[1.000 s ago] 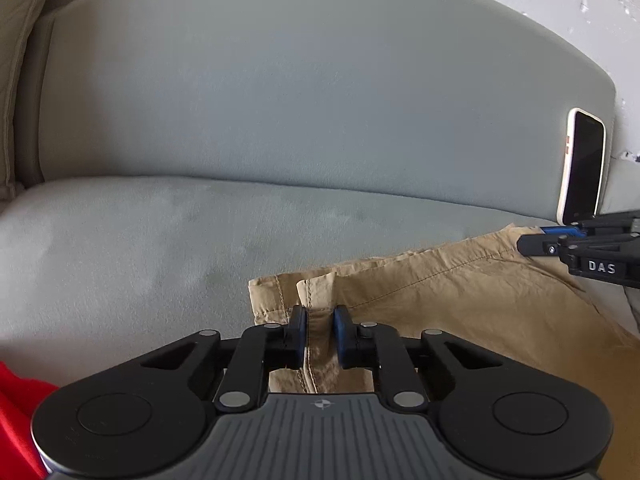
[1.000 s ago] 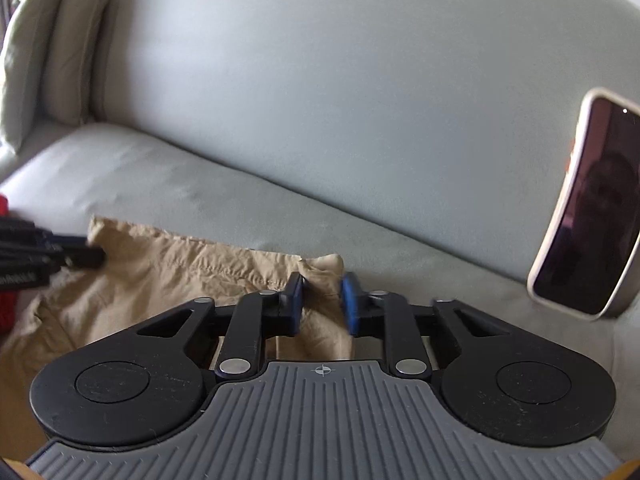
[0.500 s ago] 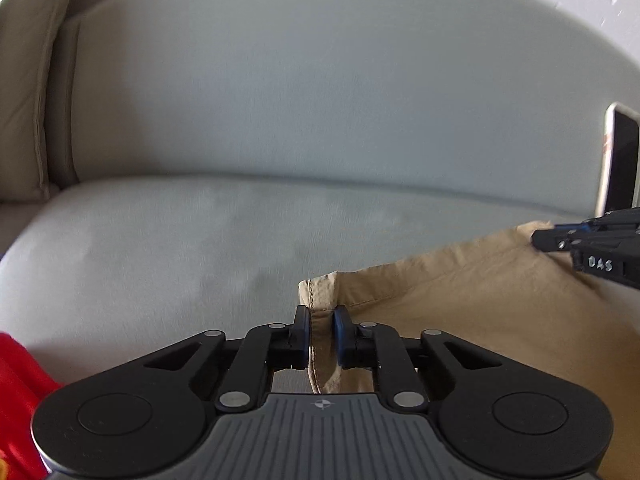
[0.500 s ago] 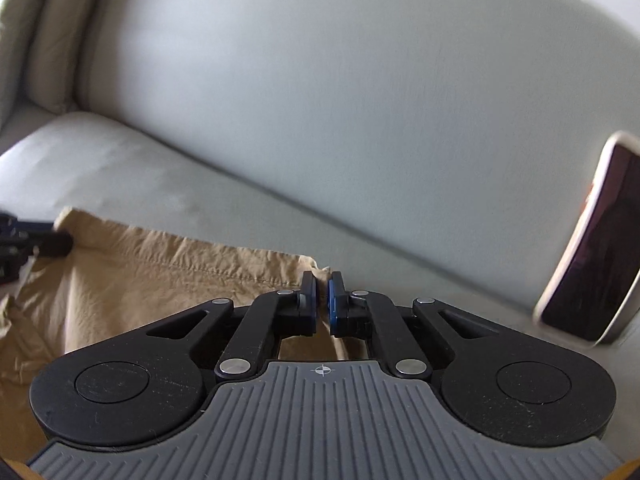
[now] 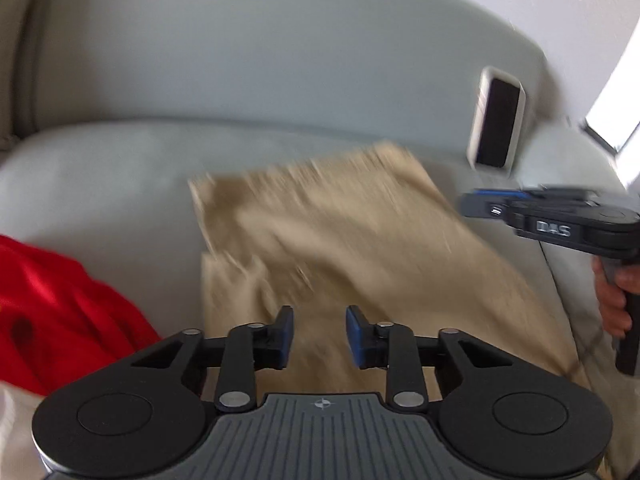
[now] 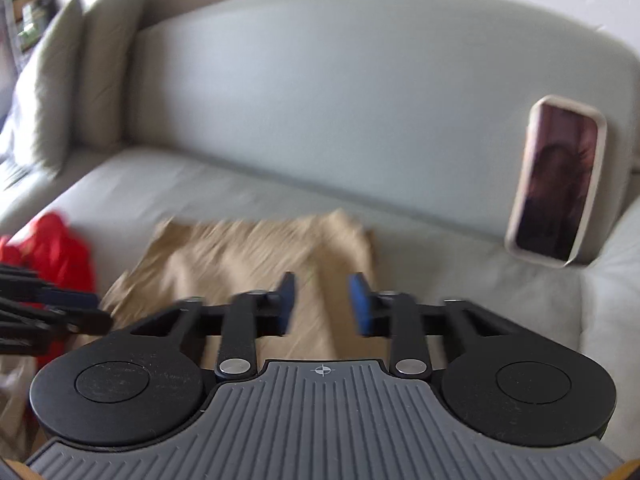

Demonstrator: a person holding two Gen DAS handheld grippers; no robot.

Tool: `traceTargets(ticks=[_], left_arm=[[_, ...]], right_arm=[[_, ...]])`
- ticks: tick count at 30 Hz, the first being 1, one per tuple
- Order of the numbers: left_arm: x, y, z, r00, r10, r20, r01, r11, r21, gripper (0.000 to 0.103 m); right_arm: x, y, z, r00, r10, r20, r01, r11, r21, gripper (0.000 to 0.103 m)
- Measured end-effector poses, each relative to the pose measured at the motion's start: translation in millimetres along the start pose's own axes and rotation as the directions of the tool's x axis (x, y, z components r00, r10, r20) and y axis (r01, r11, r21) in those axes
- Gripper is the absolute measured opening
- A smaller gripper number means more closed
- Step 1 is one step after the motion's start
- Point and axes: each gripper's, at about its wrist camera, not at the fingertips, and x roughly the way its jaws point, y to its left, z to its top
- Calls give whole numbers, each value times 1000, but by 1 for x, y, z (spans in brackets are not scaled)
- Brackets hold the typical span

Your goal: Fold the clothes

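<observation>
A tan garment (image 5: 340,240) lies folded over on the grey sofa seat, blurred by motion; in the right wrist view the tan garment (image 6: 248,252) spreads ahead of the fingers. My left gripper (image 5: 319,338) hovers open above its near part, with nothing between the blue pads. My right gripper (image 6: 322,302) is open too, pulled back over the cloth's near edge. In the left wrist view the right gripper (image 5: 552,220) shows at the right, held by a hand (image 5: 616,300). The left gripper's fingers (image 6: 48,312) enter the right wrist view at the left.
A red garment (image 5: 52,300) lies bunched left of the tan one, also the red garment (image 6: 52,256) in the right wrist view. A phone (image 6: 556,184) leans on the sofa backrest (image 6: 340,100) at the right. Cushions (image 6: 72,80) stand at the sofa's far left.
Both grippers were shut on the tan garment's far edge; now both have opened, let it go and pulled back and up. The cloth has dropped onto the seat.
</observation>
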Motion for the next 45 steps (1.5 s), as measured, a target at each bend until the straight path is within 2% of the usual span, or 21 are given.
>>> traceTargets(ticks=[3,6,8,10,13,15,17,19,20,21,23,25,27,29,31,33,35,40,43,45], left_arm=[[24,3,-16,992,83,-99,-86,996,-26,12],[27,15,-20,986,107,-126,-117,990,-75,12],[13,11,-19,985,130,-115,-139,987,-75,11],[-10,1,-22,992,101,-79,-105,993,-54,12],[-35,-21,-37,998,-37,-53,36,999,-23,14],[-23,-35,-49,996,-27,-82,27,1000,4,16],[-6,-47,-60,993,5,-120,-1,1000,28,16],[-3,-49,-67,992,34,-118,-30,999,38,17],[-6,-49,-66,992,44,-122,-40,999,33,16],[-9,-48,-65,989,64,-131,-62,998,25,11],[-27,-53,-64,991,61,-118,-57,998,33,11],[-46,-58,-64,995,27,-98,-22,999,46,11],[-47,-61,-69,994,-2,-106,7,999,51,12],[-30,-64,-75,987,33,-157,-23,998,66,12],[-13,-65,-80,979,79,-189,-64,994,87,15],[-19,-69,-78,979,113,-171,-99,991,90,14],[-42,-74,-73,983,147,-111,-137,986,100,14],[-120,-81,-71,992,111,62,-117,989,95,19],[-167,-87,-79,984,86,155,-100,991,87,31],[-198,-92,-88,976,60,210,-79,993,86,38]], right_arm=[[-5,6,-13,1000,-9,-30,8,1000,-27,9],[-16,7,-22,999,-28,-40,27,999,-25,8],[-23,8,-28,998,-41,-47,40,999,-24,10],[-30,9,-35,997,-54,-54,53,998,-22,12],[-40,10,-44,995,-73,-64,72,997,-20,23],[-48,23,-55,997,-16,-78,14,999,-32,24],[-45,41,-73,993,4,-117,-15,995,-95,33],[-33,51,-94,983,-64,-173,29,979,-201,32],[-30,50,-101,978,-97,-185,55,974,-222,32],[-33,42,-104,978,-111,-179,76,978,-195,31],[-45,32,-99,973,-136,-188,113,985,-129,13],[-65,32,-92,978,-129,-164,114,989,-98,17],[-78,40,-92,985,-76,-153,64,995,-82,18],[-83,51,-95,987,-13,-162,1,997,-76,18],[-65,59,-110,971,-28,-239,3,995,-103,18],[-62,59,-116,964,-59,-259,30,993,-113,19],[-73,59,-113,968,-72,-241,49,994,-101,19],[-169,59,-88,998,-36,-53,35,999,-32,24],[-230,61,-83,999,-16,50,15,999,28,37],[-267,59,-83,995,7,101,-16,997,81,40]])
